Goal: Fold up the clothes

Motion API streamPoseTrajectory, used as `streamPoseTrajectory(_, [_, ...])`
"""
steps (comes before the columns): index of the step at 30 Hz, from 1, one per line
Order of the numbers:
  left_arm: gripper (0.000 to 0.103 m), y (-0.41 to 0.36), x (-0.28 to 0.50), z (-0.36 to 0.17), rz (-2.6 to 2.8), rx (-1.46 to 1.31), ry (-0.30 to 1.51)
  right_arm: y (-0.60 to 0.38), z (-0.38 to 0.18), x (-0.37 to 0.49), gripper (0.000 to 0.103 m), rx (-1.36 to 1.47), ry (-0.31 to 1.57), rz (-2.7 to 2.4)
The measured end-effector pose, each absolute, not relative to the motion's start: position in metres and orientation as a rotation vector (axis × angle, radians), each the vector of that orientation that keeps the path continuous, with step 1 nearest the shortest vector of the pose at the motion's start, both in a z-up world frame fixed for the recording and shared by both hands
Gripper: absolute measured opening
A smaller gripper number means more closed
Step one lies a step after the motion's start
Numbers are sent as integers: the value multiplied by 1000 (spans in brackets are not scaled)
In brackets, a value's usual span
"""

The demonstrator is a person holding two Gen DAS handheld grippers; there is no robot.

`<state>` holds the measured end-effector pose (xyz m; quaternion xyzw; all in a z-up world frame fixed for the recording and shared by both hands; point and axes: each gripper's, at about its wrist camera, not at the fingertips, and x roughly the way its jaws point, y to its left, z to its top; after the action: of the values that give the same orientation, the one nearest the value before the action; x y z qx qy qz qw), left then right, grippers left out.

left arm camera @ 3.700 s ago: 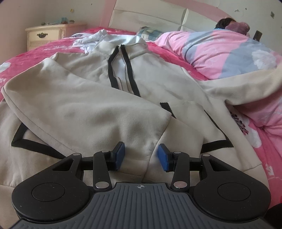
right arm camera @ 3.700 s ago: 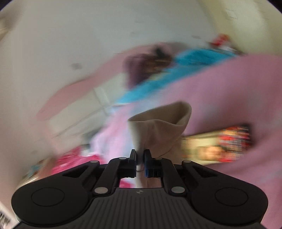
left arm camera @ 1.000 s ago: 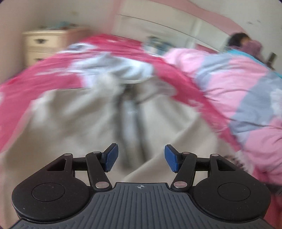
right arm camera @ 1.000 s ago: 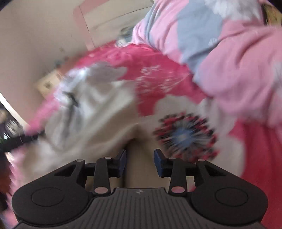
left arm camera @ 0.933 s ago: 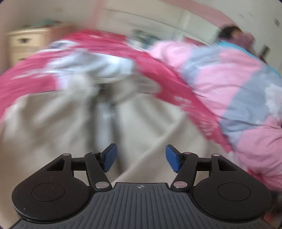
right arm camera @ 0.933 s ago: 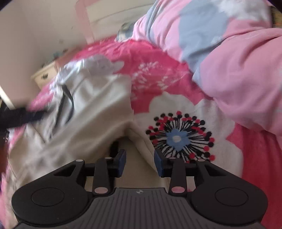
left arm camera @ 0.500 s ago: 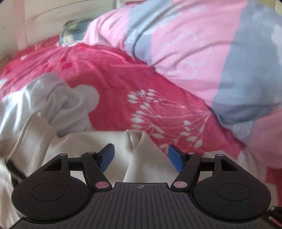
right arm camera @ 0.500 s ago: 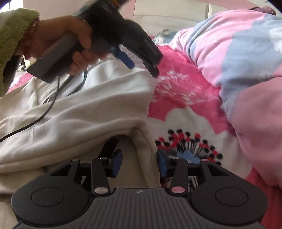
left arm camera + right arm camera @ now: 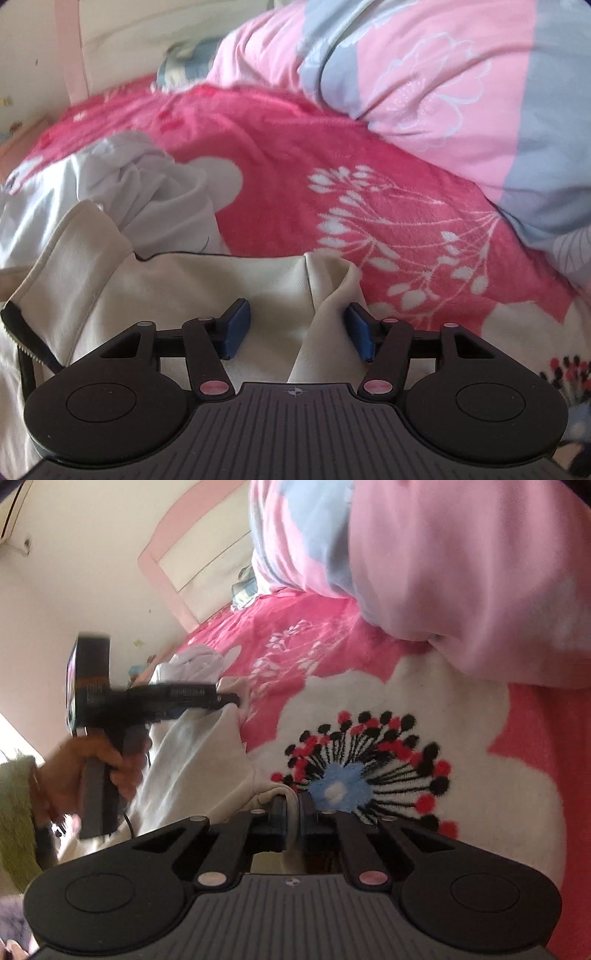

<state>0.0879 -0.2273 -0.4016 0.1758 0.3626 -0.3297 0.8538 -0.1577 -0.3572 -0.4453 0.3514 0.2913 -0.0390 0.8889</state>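
Covering the bed, a bright pink floral fleece blanket (image 9: 295,155) is filling both views. Lower left, a cream zip-up jacket (image 9: 177,295) is lying rumpled. The left hand-held gripper (image 9: 295,330) is closing around a fold; the right hand-held gripper (image 9: 291,808) is pinching its edge.

The left gripper (image 9: 295,330) is closing around a fold of the cream jacket (image 9: 207,284). The jacket lies on a pink flowery blanket (image 9: 295,147). The far pillow looks blurry.
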Motion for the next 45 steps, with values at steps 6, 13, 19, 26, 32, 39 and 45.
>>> streamPoseTrajectory(6, [58, -206, 96, -397, -690, 202, 769, -362, -453, -159, 6, 777, 602, -81])
streamPoseTrajectory(13, [61, -193, 62, -355, -678, 286, 598, -357, -450, -160, 6, 726, 602, -85])
streamPoseTrajectory(19, [65, -187, 57, -350, -600, 283, 533, -356, -450, -160, 6, 726, 600, -81])
streamPoseTrajectory(26, [64, -192, 87, -336, -512, 77, 521, -356, -450, -158, 6, 717, 603, -83])
streamPoseTrajectory(32, [65, -189, 90, -324, -671, 19, 673, -356, -450, -157, 6, 715, 603, -82])
streamPoseTrajectory(39, [66, -210, 77, -389, -709, 276, 842, -354, -449, -158, 6, 697, 604, -87])
streamPoseTrajectory(45, [66, -165, 104, -375, -614, -105, 923, -347, -445, -156, 6, 650, 611, -107])
